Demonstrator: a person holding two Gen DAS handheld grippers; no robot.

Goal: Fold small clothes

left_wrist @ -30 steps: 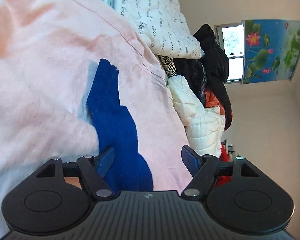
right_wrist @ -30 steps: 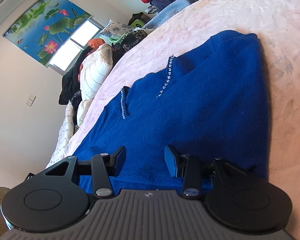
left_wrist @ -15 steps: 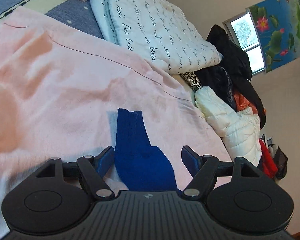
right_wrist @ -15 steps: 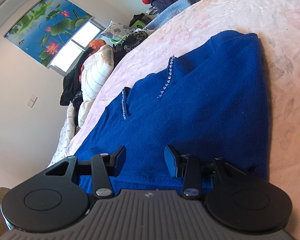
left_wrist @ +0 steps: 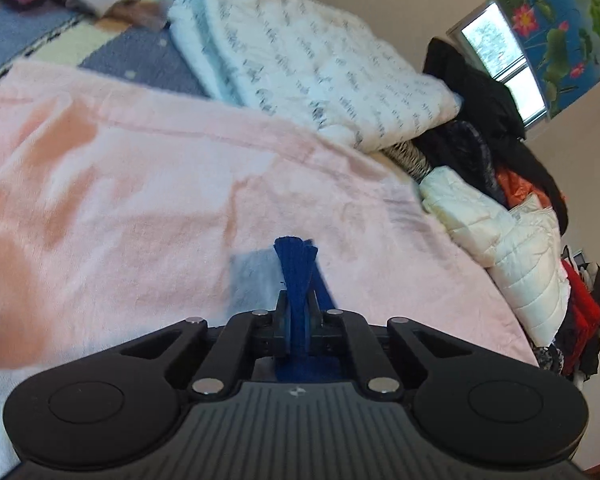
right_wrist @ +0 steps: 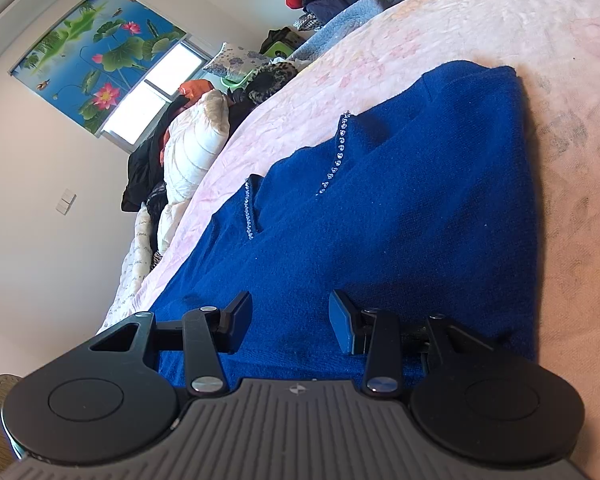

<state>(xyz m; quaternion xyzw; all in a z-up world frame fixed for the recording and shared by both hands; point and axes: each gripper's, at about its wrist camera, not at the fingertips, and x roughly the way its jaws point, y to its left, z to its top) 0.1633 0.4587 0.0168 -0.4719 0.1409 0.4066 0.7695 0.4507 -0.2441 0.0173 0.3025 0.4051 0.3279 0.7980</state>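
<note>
Two grippers work over a pink sheet (left_wrist: 148,208). The left gripper (left_wrist: 297,312), its jaws just closed, pinches the blue sweater (right_wrist: 412,200) by a bunched cuff. The right gripper (right_wrist: 290,320) hovers half-open above the flat-lying sweater. A white quilt (left_wrist: 320,64) and a coat pile (left_wrist: 508,200) border the sheet.

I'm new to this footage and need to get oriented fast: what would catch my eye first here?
The vivid blue sweater spread on the pink bedsheet, with lines of sparkling beads, fills the right wrist view. The left gripper has just closed and pinches the sweater's ribbed cuff, while the right gripper hangs open over the sweater's body. Behind, a lotus-print window blind hangs above a heap of jackets.
</note>
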